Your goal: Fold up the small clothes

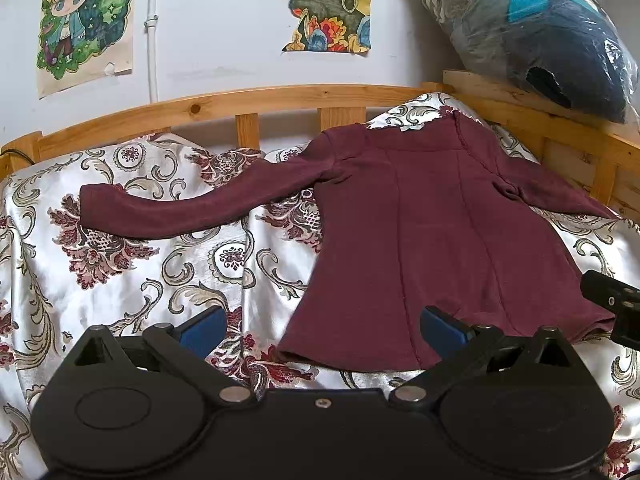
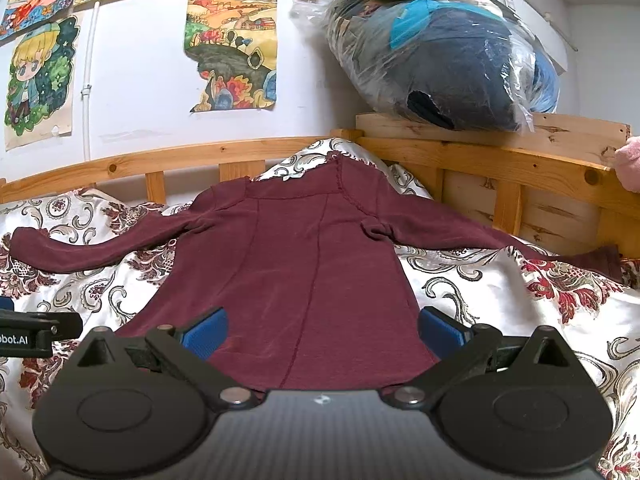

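Maroon top (image 2: 304, 256) lies flat, spread on the patterned bedcover (image 1: 160, 272), neck toward the wooden rail (image 1: 240, 100), both sleeves out to the sides. Left gripper (image 1: 324, 328) and right gripper (image 2: 322, 330) both wide open, holding nothing, hovering near the hem. Judgement: nothing folded yet. Next prob sleeve-in fold: left takes the left sleeve cuff (image 1: 96, 208), pinch 1 layer w/o bedcover, lay it across the body. Right cuff is at the frame edge, hard to read, so check grip there
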Tool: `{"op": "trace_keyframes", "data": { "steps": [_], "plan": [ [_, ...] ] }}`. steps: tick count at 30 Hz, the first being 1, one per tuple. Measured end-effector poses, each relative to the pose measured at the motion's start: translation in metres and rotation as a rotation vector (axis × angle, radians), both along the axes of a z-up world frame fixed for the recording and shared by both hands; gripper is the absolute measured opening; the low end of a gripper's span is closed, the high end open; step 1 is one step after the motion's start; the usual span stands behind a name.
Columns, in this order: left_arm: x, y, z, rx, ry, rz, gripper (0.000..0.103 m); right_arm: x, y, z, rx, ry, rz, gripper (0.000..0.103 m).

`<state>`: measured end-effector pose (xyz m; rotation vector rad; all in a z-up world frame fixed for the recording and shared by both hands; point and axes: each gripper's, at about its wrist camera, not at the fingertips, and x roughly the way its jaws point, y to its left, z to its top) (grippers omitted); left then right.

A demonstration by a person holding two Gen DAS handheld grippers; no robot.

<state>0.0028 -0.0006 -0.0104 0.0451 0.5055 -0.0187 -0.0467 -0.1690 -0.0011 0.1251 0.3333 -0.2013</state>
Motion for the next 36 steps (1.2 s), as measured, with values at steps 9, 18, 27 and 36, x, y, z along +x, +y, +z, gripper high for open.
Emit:
{"op": "trace_keyframes", "data": {
  "steps": [9, 18, 27, 36],
  "plan": [
    [0.0003, 0.0001, 0.0003, 0.0, 0.0, 0.0, 0.102, 0.0001, 0.0033, 0.0012, 0.002, 0.001, -0.002, 0.103],
    [0.0005, 0.0, -0.0005, -0.001, 0.001, 0.0, 0.102, 0.0005, 0.0039, 0.0013, 0.003, 0.001, -0.001, 0.103],
    [0.0006, 0.0001, 0.0001, -0.003, 0.002, 0.001, 0.102, 0.0009, 0.0046, 0.0016, 0.004, 0.002, -0.001, 0.103],
    [0.0, -0.0022, -0.0016, 0.0, 0.01, 0.0, 0.102, 0.0014, 0.0061, 0.0013, 0.003, 0.007, -0.002, 0.103]
  ]
}}
